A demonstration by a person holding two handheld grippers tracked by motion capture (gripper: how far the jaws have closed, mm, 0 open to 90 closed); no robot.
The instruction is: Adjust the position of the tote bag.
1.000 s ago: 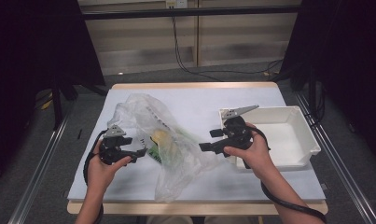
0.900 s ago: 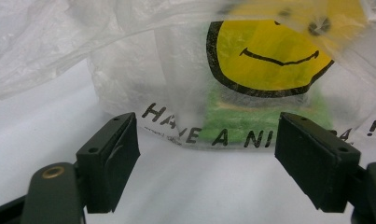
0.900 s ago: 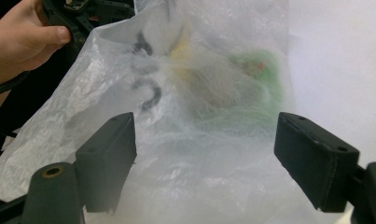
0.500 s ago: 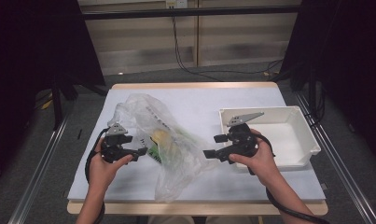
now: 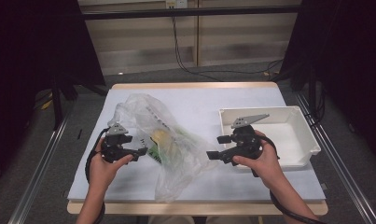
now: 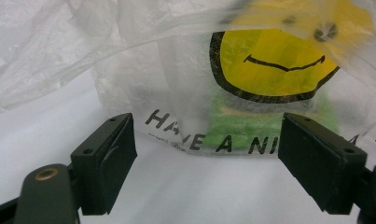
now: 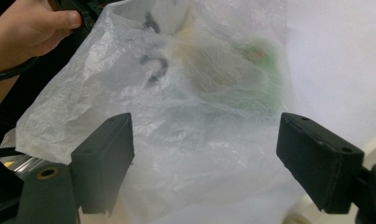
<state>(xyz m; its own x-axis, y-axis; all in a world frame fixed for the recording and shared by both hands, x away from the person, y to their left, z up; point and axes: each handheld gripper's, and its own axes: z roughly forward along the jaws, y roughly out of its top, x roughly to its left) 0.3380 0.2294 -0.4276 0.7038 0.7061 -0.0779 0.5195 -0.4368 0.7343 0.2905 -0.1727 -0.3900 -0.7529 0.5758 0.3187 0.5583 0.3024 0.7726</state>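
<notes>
both grippers, left gripper (image 5: pixel 140 152) and right gripper (image 5: pixel 212 155), stay wide open, empty beside the plastic bag (image 5: pixel 169 140).

Both forearms come in from below, each hand gripping a tool from behind. The left tool (image 5: pixel 138 152) points to the right, with its jaws wide apart and nothing pressed between them. The right tool (image 5: pixel 217 147) points to the left, toward the other tool, and its jaws are also wide apart.
</notes>
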